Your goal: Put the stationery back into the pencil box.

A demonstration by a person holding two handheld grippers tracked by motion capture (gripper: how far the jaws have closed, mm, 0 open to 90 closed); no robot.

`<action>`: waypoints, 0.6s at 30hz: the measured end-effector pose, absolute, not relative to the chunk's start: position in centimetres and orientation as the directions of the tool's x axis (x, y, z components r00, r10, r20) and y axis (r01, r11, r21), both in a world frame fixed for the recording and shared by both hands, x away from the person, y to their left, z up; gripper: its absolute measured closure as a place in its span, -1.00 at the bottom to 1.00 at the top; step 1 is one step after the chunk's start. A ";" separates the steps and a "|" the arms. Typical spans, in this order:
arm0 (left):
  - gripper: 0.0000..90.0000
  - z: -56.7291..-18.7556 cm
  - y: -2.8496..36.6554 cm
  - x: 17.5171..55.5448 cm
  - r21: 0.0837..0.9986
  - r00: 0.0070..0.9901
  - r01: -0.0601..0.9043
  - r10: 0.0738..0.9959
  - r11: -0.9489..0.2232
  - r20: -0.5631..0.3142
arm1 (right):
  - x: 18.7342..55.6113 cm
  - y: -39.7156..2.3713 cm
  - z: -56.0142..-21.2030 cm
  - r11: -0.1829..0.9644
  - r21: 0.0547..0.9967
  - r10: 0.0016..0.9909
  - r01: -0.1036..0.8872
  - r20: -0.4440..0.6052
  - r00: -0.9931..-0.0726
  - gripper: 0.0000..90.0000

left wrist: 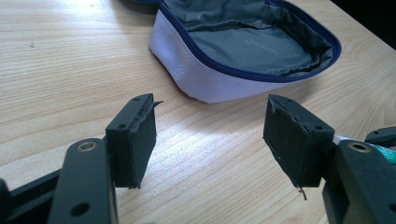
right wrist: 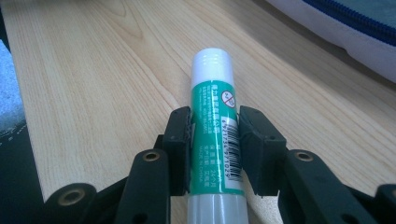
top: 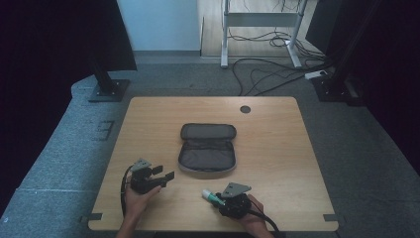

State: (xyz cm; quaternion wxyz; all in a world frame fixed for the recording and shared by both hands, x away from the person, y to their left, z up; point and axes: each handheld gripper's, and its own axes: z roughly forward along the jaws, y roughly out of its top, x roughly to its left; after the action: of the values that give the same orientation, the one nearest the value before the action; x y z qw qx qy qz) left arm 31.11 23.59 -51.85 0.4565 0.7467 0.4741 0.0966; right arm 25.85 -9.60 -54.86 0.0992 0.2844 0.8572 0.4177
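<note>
Glue stick (right wrist: pixel 214 126) between right gripper (right wrist: pixel 214 149) fingers

Light wooden table (top: pixel 277 148), 1 open grey zip pouch (top: pixel 207 148) at centre, round grommet (top: pixel 245 109) at 1 o'clock.

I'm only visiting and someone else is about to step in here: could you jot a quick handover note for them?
Right gripper: jaws closed on the green glue stick, low over the table's near edge.
Left gripper: jaws wide open, nothing between them, aimed at the pouch.
Pencil pouch: mid-table, unzipped, lying open, looks empty.
Done: glue stick gripped.
Left, probably: carry it into the pouch, then close the pouch.
</note>
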 end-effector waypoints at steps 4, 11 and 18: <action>-0.23 -51.9 23.6 31.1 0.773 0.532 0.620 0.797 -0.136 -0.287 | 25.8 -9.4 -55.0 0.506 0.763 0.568 0.401 0.056 -0.821 0.43; -0.22 -52.0 23.5 31.1 0.772 0.534 0.620 0.796 -0.140 -0.285 | 25.7 -9.4 -54.9 0.512 0.759 0.574 0.403 0.046 -0.818 0.45; -0.22 -51.9 23.6 31.1 0.772 0.532 0.621 0.797 -0.136 -0.287 | 25.8 -9.9 -54.0 0.483 0.782 0.579 0.395 0.053 -0.813 0.45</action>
State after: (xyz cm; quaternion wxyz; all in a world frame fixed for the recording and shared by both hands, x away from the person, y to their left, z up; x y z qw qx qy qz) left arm 31.09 23.65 -51.93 0.4551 0.7474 0.4742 0.0965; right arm 25.82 -9.89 -54.05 0.1096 0.2851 0.8540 0.4213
